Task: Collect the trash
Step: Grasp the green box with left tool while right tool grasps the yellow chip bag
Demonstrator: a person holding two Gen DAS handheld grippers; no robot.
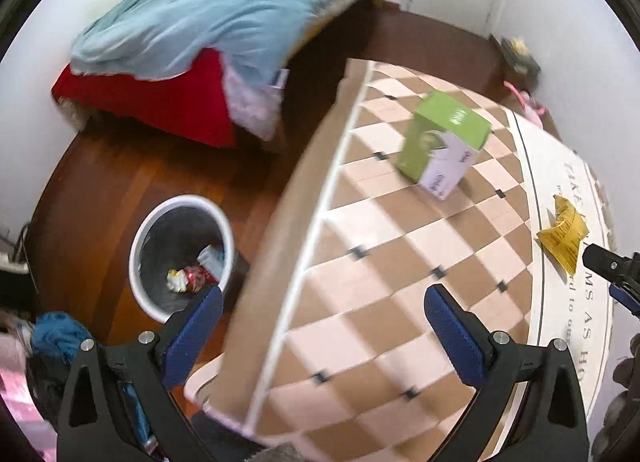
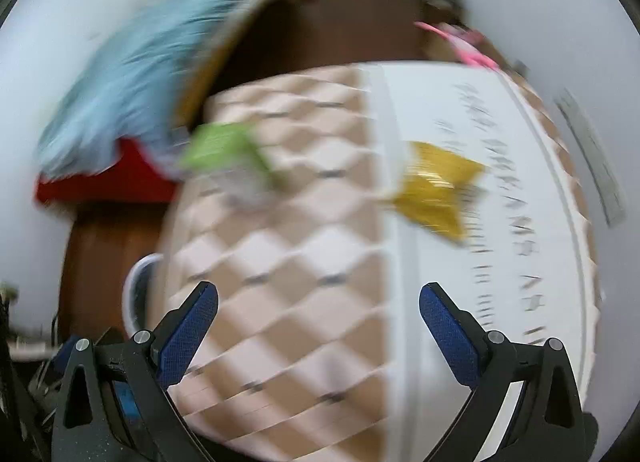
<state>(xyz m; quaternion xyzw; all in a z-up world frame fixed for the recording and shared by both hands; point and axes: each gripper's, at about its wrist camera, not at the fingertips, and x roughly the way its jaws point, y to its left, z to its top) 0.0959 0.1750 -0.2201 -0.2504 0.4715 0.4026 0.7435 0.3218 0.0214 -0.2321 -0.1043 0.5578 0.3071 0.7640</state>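
Note:
A crumpled yellow wrapper (image 1: pixel 562 236) lies on the white lettered mat (image 1: pixel 560 182) at the table's right side; it also shows, blurred, in the right wrist view (image 2: pixel 436 186). A green and white box (image 1: pixel 442 144) stands on the checkered tablecloth (image 1: pixel 380 262); it is blurred in the right wrist view (image 2: pixel 228 162). A white trash bin (image 1: pixel 182 258) with some trash inside stands on the wood floor left of the table. My left gripper (image 1: pixel 322 300) is open and empty above the table's left edge. My right gripper (image 2: pixel 319 296) is open and empty, short of the wrapper.
A bed with a light blue blanket (image 1: pixel 224 10) and red cover (image 1: pixel 160 102) stands at the back left. Clothes (image 1: pixel 56 334) lie on the floor at lower left. A pink object (image 1: pixel 528 100) sits beyond the table by the white wall.

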